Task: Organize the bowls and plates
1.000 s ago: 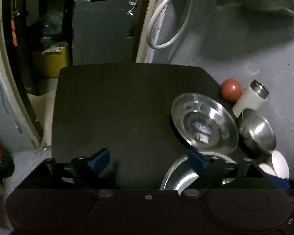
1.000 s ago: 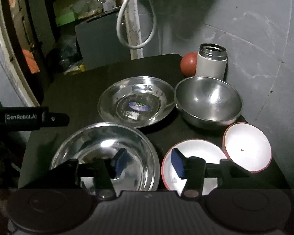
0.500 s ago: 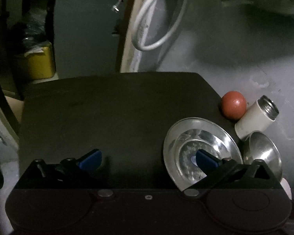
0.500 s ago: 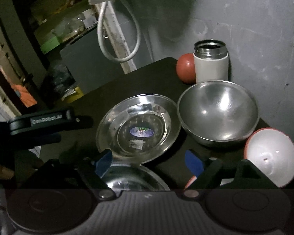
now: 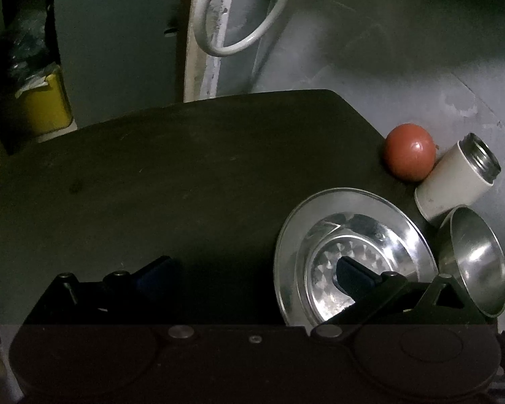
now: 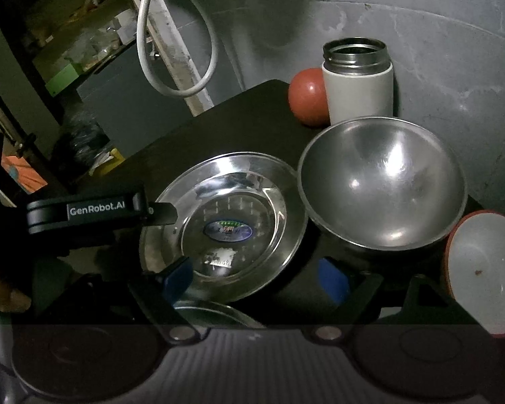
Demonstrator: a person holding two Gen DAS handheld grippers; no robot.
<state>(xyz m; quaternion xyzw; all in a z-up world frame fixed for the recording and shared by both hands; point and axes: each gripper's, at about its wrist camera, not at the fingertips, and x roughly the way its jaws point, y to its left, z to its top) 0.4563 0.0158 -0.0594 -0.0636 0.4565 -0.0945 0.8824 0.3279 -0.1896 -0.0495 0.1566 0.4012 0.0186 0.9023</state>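
The steel plate [image 6: 229, 222] lies flat on the dark counter [image 5: 151, 175], its open side up, with a small oval label in the middle. It is round, so I see no long axis. Just to its right stands the deep steel bowl [image 6: 380, 185], also mouth up, the two rims almost touching. A white bowl with red outside [image 6: 484, 272] lies tilted at the right edge, and behind the steel bowl stand a white flask [image 6: 358, 91] and a red ball [image 6: 308, 96].

My right gripper [image 6: 256, 277] is low and near the front rim of the plate, its blue fingers [image 6: 177, 277] apart and empty; the left one is over the plate's front edge, the right one over the counter before the steel bowl. Under them shows the rim of a second steel dish [image 6: 215, 314].

My left gripper [image 5: 254, 274] has its fingers wide apart: the right one [image 5: 353, 277] is above the plate's middle, the left one over bare counter
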